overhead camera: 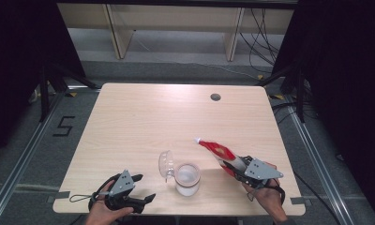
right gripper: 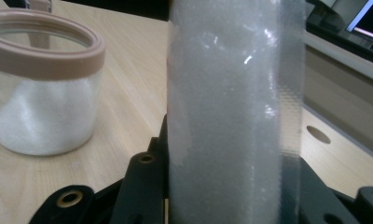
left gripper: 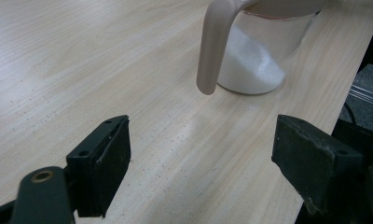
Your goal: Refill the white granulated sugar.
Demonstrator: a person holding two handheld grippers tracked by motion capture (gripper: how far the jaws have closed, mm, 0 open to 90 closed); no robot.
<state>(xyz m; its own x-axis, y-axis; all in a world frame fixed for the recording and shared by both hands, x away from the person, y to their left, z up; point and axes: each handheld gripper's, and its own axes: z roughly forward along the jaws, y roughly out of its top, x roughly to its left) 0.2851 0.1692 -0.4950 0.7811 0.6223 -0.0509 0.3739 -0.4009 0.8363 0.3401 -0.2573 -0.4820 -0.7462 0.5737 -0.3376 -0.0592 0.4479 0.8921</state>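
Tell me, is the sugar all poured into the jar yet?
Partly. The jar stands open, lid flipped aside, with white grains heaped inside. The right tongs grip the red and white packet, its tip off to the jar's side, grains inside. The left tongs wait open. Closing the lid remains.

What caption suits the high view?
Right gripper holds a red-and-white packet beside an open jar of white granules.

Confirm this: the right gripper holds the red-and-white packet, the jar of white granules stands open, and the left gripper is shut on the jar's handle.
Wrong about the left gripper: the left gripper view shows its jaws open, short of the jar. The right gripper does hold the packet.
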